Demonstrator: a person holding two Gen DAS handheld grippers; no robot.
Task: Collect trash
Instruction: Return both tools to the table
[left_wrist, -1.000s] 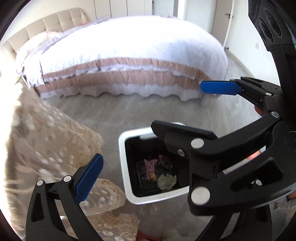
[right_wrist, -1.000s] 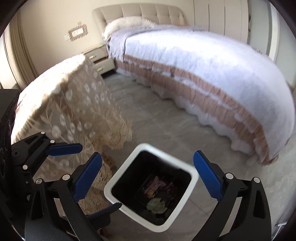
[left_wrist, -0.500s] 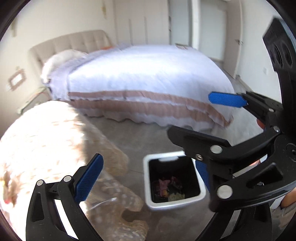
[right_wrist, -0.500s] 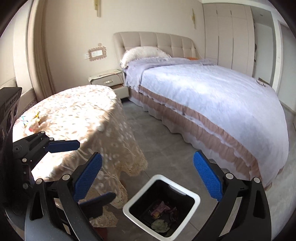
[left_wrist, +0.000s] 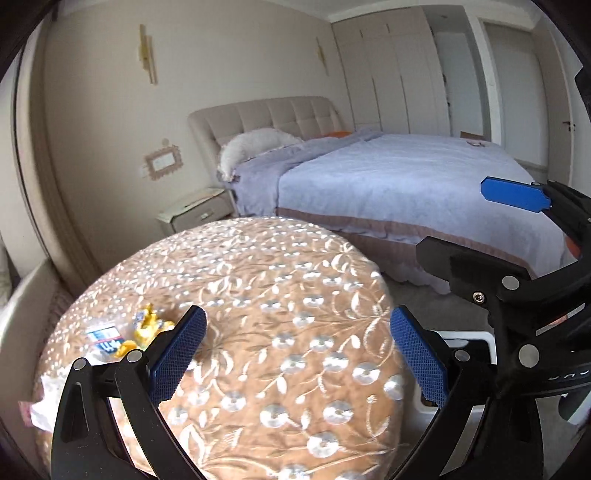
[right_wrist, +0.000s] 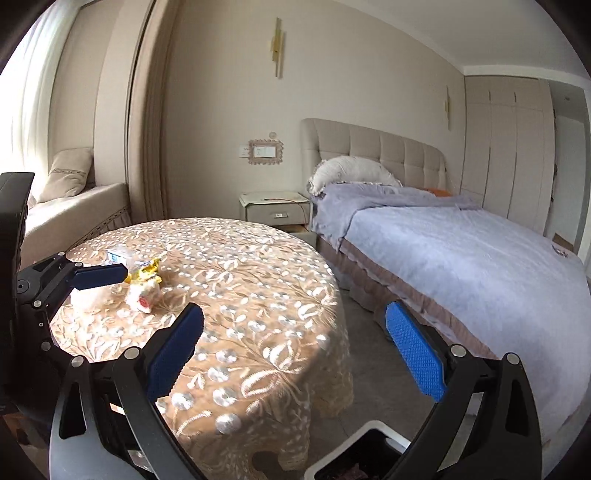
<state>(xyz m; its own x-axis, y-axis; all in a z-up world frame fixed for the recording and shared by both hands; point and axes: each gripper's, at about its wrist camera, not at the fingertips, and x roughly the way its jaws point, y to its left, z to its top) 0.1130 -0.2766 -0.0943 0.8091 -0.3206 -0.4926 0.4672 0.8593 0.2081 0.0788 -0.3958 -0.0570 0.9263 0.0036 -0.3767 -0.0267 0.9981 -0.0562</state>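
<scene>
We held both hand-held grippers, left (left_wrist: 297, 350) and right (right_wrist: 293, 350), wide open and empty. Wrappers (right_wrist: 142, 280) lay on the surface (right_wrist: 251, 295); bin (right_wrist: 373, 439) sat below.

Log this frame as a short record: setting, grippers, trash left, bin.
setting: bedroom, round table with lace cloth, beside a bed
left gripper: open, empty, over the table
right gripper: open, empty
trash left: yellow wrapper, blue-white packet, crumpled wrapper, all on the table
bin: on the floor by the table, some litter inside
</scene>
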